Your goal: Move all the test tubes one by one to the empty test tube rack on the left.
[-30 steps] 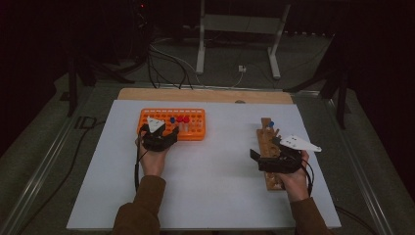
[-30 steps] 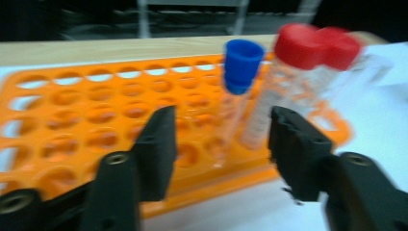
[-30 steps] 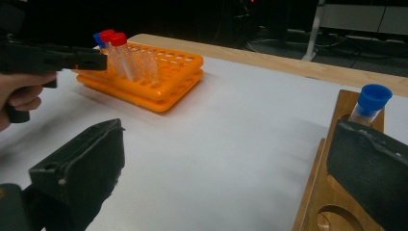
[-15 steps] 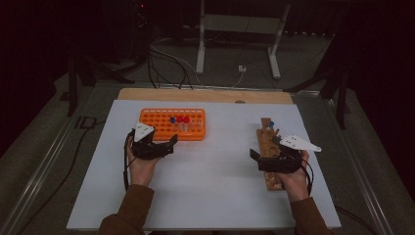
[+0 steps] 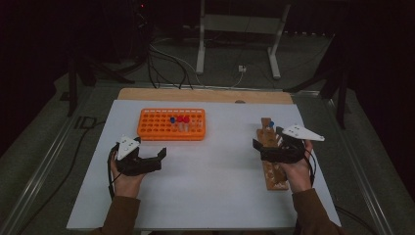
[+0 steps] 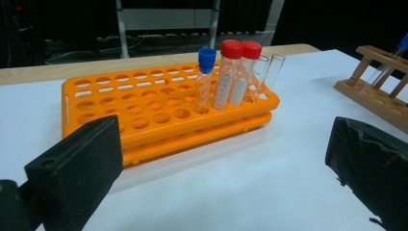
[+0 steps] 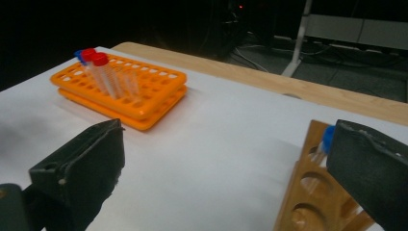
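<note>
High view: left gripper [image 5: 159, 155] sits on the white table top [image 5: 215, 196], jaws spread wide with nothing between them; they have just been opening. The orange plastic tube rack [image 5: 172, 124] lies ahead of it and slightly to its right, near but not touching. Right gripper [image 5: 258, 147] hovers over the long wooden tube stand [image 5: 272, 161], jaws also apart; whether a pad touches the wood I cannot tell from here. Left gripper view: both black pads frame the orange rack straight ahead, clear of it. In the rack's far right corner stand a blue-capped tube [image 6: 205, 79], two red-capped tubes [image 6: 231, 72] just beside it, and two uncapped clear tubes [image 6: 267, 72] beyond those, leaning a little. The wooden stand is off to the jaws' right, well apart. Right gripper view: jaws wide, nothing clamped; the wooden stand [image 7: 312, 202] sits low by the right pad, with a small blue cap [image 7: 328, 137] showing at that pad's edge. The orange rack is far ahead to the left. Risks, as I judge them: the tubes are packed tight, so a wide-open approach could knock a neighbour or catch two caps at once; the loose clear tubes could tip; an off-axis pull from the wooden stand could jam the tube or drag the light stand.
</note>
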The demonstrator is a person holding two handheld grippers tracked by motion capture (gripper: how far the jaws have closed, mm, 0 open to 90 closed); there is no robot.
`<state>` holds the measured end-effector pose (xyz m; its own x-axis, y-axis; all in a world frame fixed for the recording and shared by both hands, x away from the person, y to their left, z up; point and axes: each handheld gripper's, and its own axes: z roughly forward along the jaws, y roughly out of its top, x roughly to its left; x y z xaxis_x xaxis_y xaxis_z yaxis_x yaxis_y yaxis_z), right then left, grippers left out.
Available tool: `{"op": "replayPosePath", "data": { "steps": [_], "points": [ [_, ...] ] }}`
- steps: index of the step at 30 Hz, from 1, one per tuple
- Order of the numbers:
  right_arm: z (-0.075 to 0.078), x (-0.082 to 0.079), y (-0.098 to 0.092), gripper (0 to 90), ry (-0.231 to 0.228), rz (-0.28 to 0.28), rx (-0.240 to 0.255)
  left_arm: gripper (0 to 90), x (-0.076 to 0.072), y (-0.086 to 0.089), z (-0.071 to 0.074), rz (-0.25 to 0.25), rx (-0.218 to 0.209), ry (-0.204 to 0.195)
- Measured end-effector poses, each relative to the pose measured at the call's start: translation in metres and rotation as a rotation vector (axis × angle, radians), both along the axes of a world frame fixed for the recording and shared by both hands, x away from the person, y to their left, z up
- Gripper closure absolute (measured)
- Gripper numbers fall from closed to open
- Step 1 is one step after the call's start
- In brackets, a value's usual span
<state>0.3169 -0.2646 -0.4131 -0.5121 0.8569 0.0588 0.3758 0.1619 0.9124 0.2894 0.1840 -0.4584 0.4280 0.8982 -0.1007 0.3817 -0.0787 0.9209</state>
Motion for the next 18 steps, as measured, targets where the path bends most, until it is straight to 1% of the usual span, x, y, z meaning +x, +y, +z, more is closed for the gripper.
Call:
{"op": "replayPosePath", "data": {
  "steps": [5, 8, 9, 12, 16, 18],
  "points": [
    [0.003, 0.014, -0.005, 0.0, 0.013, -0.025, -0.034, 0.6, -0.004, 0.002, 0.002, 0.014, -0.018, -0.009],
    [0.004, 0.024, -0.01, 1.9, 0.026, -0.051, -0.039, 0.6, -0.005, 0.003, 0.002, 0.02, -0.031, -0.013],
    [0.004, 0.027, -0.012, 3.1, 0.034, -0.065, -0.042, 0.6, -0.005, 0.003, 0.002, 0.02, -0.034, -0.013],
    [0.003, 0.037, -0.018, 6.1, 0.048, -0.095, -0.077, 0.6, -0.004, 0.003, 0.0, 0.023, -0.037, -0.004],
    [0.0, 0.049, -0.025, 10.3, 0.066, -0.124, -0.087, 0.6, -0.002, 0.003, -0.003, 0.024, -0.041, 0.005],
    [-0.003, 0.056, -0.027, 16.7, 0.079, -0.131, -0.085, 0.6, -0.002, 0.002, -0.003, 0.023, -0.043, 0.006]
  ]
}}
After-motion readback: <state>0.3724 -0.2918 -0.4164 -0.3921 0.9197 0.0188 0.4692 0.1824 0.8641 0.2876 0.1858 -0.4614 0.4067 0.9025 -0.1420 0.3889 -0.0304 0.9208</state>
